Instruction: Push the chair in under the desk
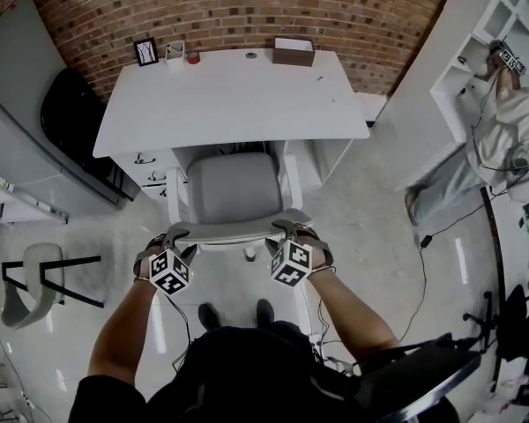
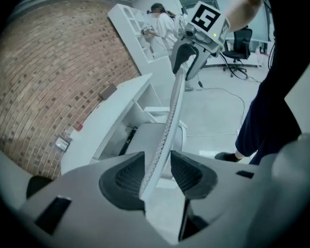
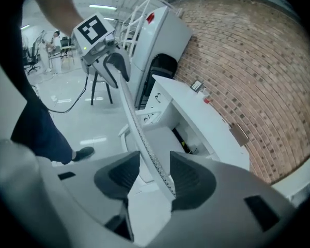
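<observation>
Jaws on left gripper (image 1: 176, 233) and right gripper (image 1: 288, 229) stand apart, straddling the backrest (image 1: 234, 230) rim unclamped — forearms stretched forward, angled down. Grey-seated white chair (image 1: 234, 188) sits tucked under the far desk (image 1: 229, 95).

Dark top (image 1: 238, 373), black shoes (image 1: 210, 315) — grey left tool (image 2: 157, 170) and right tool (image 3: 154, 172), black-padded.

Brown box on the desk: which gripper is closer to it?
Right. The right gripper sits at the right end of the chair back, almost straight in line with the brown box; the left gripper sits at the left end, farther off to the side.
</observation>
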The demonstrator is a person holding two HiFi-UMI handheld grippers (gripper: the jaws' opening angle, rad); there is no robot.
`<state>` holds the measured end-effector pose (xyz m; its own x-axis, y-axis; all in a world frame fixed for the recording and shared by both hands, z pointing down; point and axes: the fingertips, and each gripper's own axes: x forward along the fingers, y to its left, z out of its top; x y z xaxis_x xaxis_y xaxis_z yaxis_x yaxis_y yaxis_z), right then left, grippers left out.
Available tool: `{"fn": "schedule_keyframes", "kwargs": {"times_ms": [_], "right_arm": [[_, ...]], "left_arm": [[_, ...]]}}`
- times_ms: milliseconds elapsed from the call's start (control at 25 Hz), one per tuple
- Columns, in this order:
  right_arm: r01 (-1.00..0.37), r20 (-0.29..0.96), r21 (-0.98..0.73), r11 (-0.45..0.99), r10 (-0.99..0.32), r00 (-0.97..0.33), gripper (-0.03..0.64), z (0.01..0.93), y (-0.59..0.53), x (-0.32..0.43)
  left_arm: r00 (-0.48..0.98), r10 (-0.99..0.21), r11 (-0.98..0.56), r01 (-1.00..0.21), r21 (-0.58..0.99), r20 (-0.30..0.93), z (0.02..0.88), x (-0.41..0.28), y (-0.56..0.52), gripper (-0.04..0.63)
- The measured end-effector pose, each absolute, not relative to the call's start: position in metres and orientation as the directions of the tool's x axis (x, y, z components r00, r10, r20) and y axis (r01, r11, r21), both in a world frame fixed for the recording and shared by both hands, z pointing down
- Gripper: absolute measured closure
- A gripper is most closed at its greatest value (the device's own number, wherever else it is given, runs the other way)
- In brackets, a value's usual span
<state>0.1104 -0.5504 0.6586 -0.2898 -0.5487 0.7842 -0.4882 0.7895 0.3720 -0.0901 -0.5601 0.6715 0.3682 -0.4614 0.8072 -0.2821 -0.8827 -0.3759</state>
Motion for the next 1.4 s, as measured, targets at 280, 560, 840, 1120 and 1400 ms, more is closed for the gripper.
{"fn": "schedule_keyframes", "kwargs": {"times_ms": [280,560,840,1120,1400], "right_arm": [[-0.735,0.652,0.294,0.612,-0.690,-0.314,0.484,0.597,-0.541,0.107],[-0.884,0.451,0.159,0.440,-0.829,-0.331,0.558,0.521,-0.534,0.093],[-0.943,0.295,-0.012,0.332,-0.900,-0.320,0.607,0.462,-0.525,0.087],[-0.946,0.247,0.010,0.324,-0.917,-0.312,0.607,0.446,-0.517,0.078],[-0.946,0.227,0.009,0.325,-0.922,-0.314,0.609,0.427,-0.515,0.075]], "left_arm": [[0.528,-0.614,-0.765,-0.581,-0.277,0.587,0.603,-0.107,-0.545,0.437],[0.545,-0.757,-0.620,-0.773,-0.132,0.360,0.528,-0.127,-0.534,0.532],[0.504,-0.835,-0.509,-0.860,0.040,0.222,0.474,-0.154,-0.523,0.586],[0.507,-0.847,-0.506,-0.861,0.045,0.159,0.446,-0.159,-0.514,0.588],[0.491,-0.856,-0.495,-0.869,0.019,0.163,0.439,-0.158,-0.511,0.588]]}}
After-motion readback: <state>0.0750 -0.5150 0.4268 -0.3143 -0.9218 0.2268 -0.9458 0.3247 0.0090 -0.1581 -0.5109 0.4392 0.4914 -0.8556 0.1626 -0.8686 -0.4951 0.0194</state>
